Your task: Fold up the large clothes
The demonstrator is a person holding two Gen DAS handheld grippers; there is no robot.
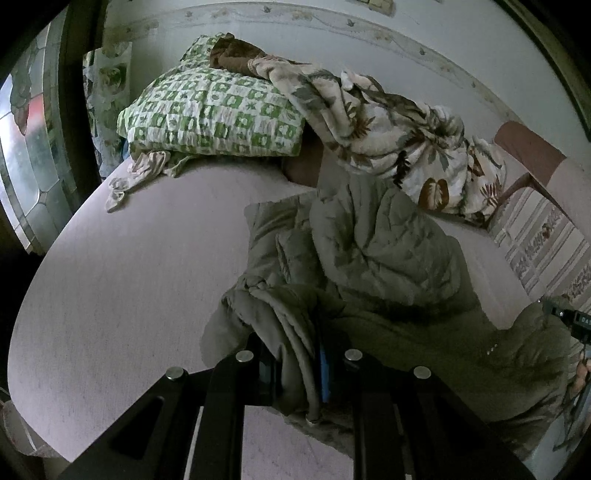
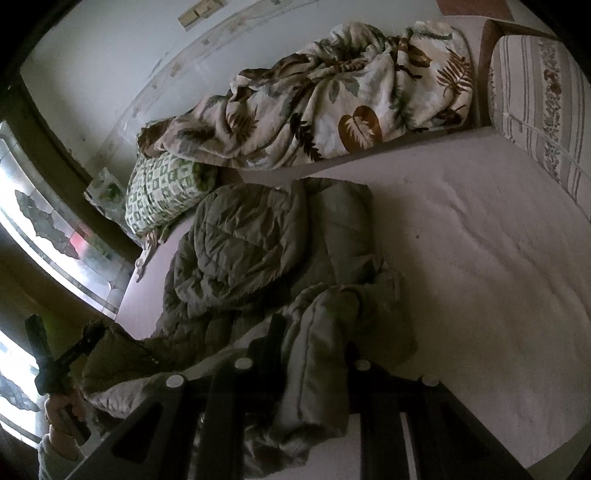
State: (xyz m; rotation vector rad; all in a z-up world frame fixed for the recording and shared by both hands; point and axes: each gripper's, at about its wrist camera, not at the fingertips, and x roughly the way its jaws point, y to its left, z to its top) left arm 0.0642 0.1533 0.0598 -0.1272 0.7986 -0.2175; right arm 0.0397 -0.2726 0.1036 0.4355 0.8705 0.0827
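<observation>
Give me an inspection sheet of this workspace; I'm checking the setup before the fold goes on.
Surface: pale pink bed sheet, mostly bare on one side.
Job's things: olive quilted coat, crumpled, part lifted off the bed.
Clutter: leaf-print blanket heaped by the wall; green checked pillow; small cloth at the bed's edge.
Grippers: left gripper shut on a coat edge; right gripper shut on another coat edge.
Cables: nothing seen.
Surroundings: white wall, stained-glass window, striped mattress end.
</observation>
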